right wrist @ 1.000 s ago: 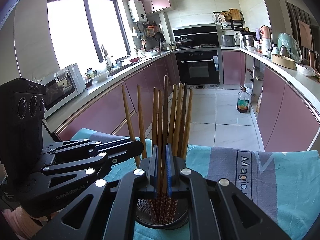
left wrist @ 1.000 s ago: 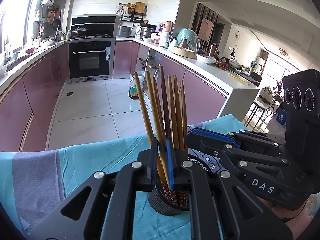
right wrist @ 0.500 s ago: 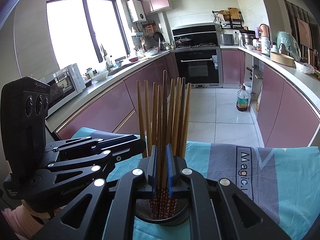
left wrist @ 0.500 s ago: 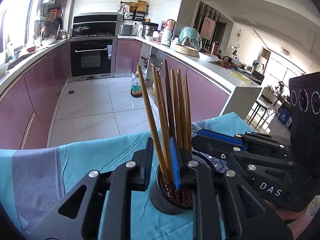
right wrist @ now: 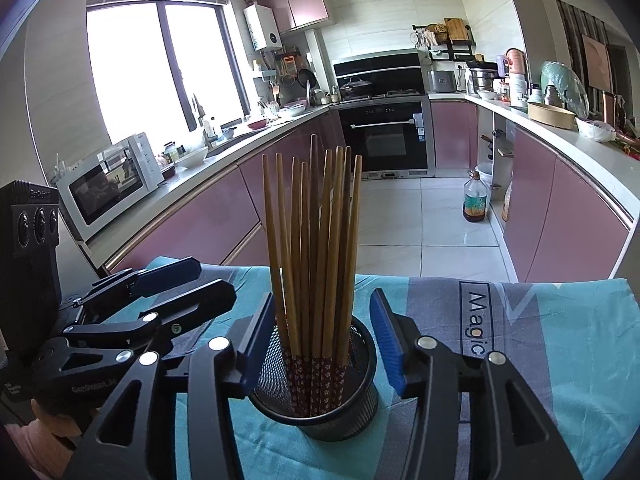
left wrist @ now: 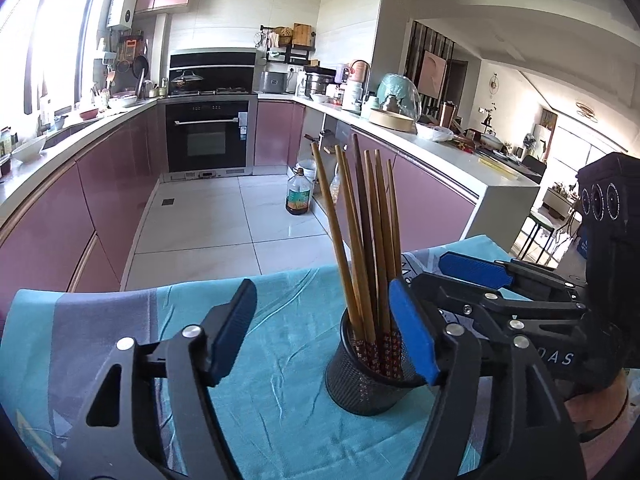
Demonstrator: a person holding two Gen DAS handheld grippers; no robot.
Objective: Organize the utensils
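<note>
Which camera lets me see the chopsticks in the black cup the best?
The right wrist view: the chopsticks stand dead centre, fanned out, patterned ends visible inside the mesh cup. In the left wrist view the same chopsticks sit off to the right, bunched together, with a blue fingertip covering part of the cup.

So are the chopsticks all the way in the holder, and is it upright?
Yes. The chopsticks stand tips-down inside the mesh holder, which sits upright on the teal cloth. Both grippers' jaws are open, gripping nothing.

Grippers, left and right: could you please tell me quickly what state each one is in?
Left gripper: open, holding nothing.
Right gripper: open, fingers either side of the chopsticks, holding nothing.
</note>
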